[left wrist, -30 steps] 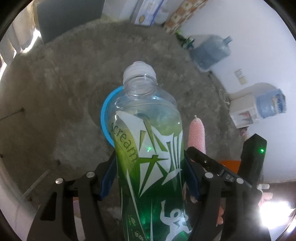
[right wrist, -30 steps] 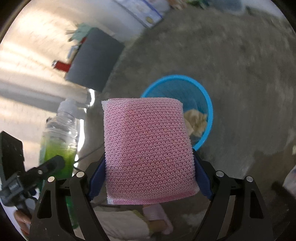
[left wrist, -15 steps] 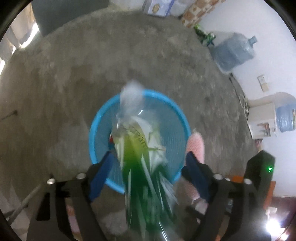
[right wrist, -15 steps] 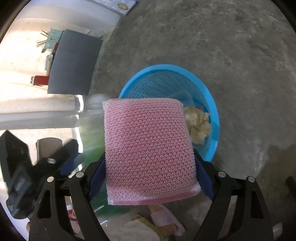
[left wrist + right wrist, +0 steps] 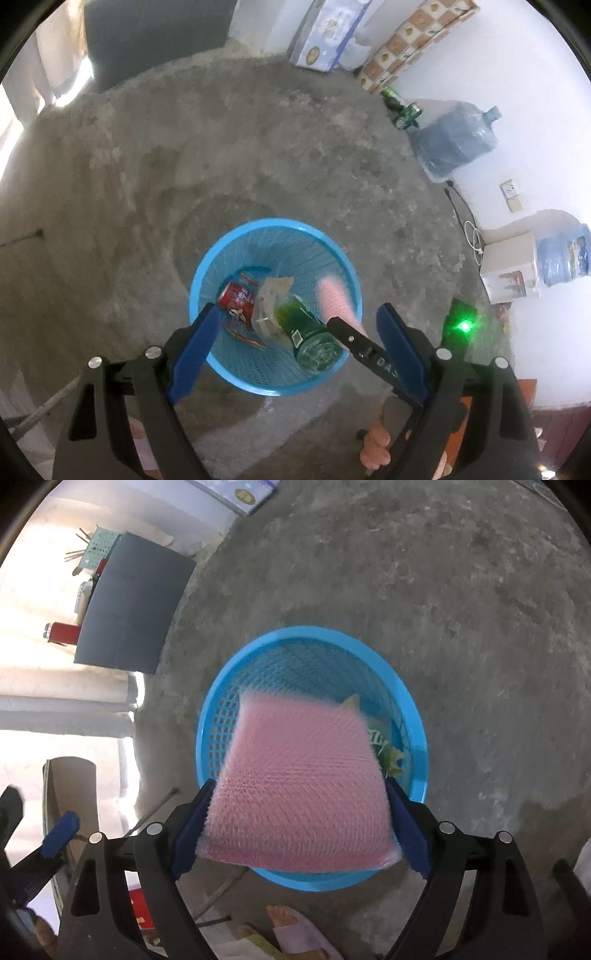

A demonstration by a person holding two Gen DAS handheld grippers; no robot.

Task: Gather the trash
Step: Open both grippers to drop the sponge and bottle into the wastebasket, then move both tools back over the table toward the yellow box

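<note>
A blue mesh waste basket (image 5: pixel 207 266) stands on the concrete floor, also in the right wrist view (image 5: pixel 417 716). Inside it lie the green-label plastic bottle (image 5: pixel 306 325), a red can (image 5: pixel 238 293) and crumpled paper (image 5: pixel 271 295). My left gripper (image 5: pixel 295 343) is open and empty above the basket's near rim. My right gripper (image 5: pixel 297 819) has its blue pads against the sides of a pink mesh sponge (image 5: pixel 303 790), which is blurred and sits over the basket. The sponge's edge also shows in the left wrist view (image 5: pixel 334 299).
Large water jugs (image 5: pixel 454 142) and a white dispenser (image 5: pixel 511 269) stand by the right wall. Cardboard boxes (image 5: pixel 328 40) line the far wall. A dark panel (image 5: pixel 129 605) leans at the left. A slippered foot (image 5: pixel 295 930) is near the basket.
My left gripper opened and the bottle dropped into the basket. My right gripper moved over the basket; the pink sponge now looks blurred and tilted between the pads.
</note>
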